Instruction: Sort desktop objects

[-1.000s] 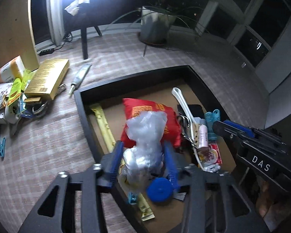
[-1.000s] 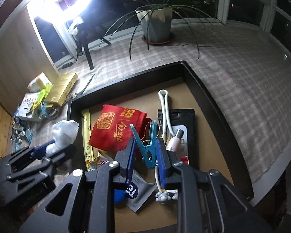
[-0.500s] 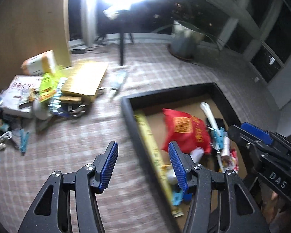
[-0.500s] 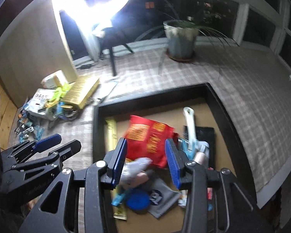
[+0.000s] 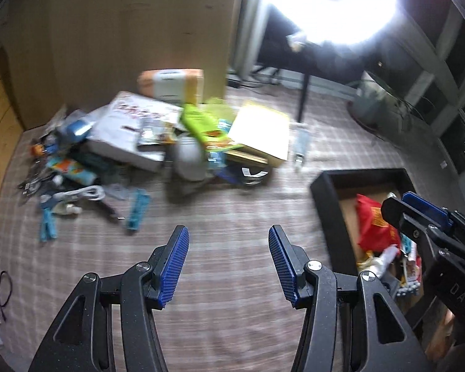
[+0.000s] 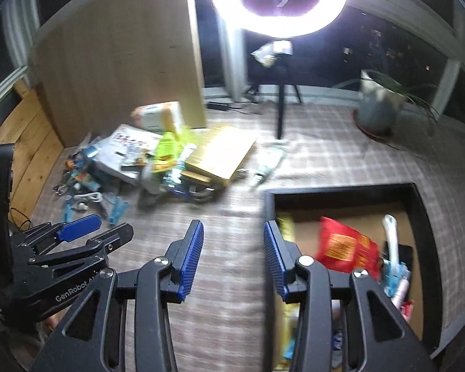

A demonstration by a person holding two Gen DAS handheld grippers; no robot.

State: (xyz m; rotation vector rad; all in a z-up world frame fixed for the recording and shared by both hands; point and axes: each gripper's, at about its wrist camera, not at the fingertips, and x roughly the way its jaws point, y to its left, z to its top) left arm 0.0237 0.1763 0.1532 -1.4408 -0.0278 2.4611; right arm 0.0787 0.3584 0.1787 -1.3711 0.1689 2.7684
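My left gripper (image 5: 228, 263) is open and empty above bare checked cloth. My right gripper (image 6: 232, 255) is open and empty, its right finger over the left wall of the black tray (image 6: 268, 198). The tray (image 5: 321, 186) holds a red pouch (image 6: 344, 245), a white handle (image 6: 390, 232), a yellow strip (image 6: 285, 224) and small items. A pile of loose objects lies at the far left: a yellow box (image 5: 262, 131), a white booklet (image 5: 124, 127), a lime packet (image 5: 201, 124), blue clothespins (image 5: 136, 206) and a white cable (image 5: 80, 193).
A tube (image 5: 302, 145) lies between the pile and the tray. A wooden panel (image 5: 124, 31) stands behind the pile. A ring light (image 6: 279, 0) on a stand glares at the back. A potted plant (image 6: 378, 108) sits at the far right.
Both grippers opened and let go of their loads, the plastic-wrapped item and the teal clip, in the tray. Both then swung left toward the pile.
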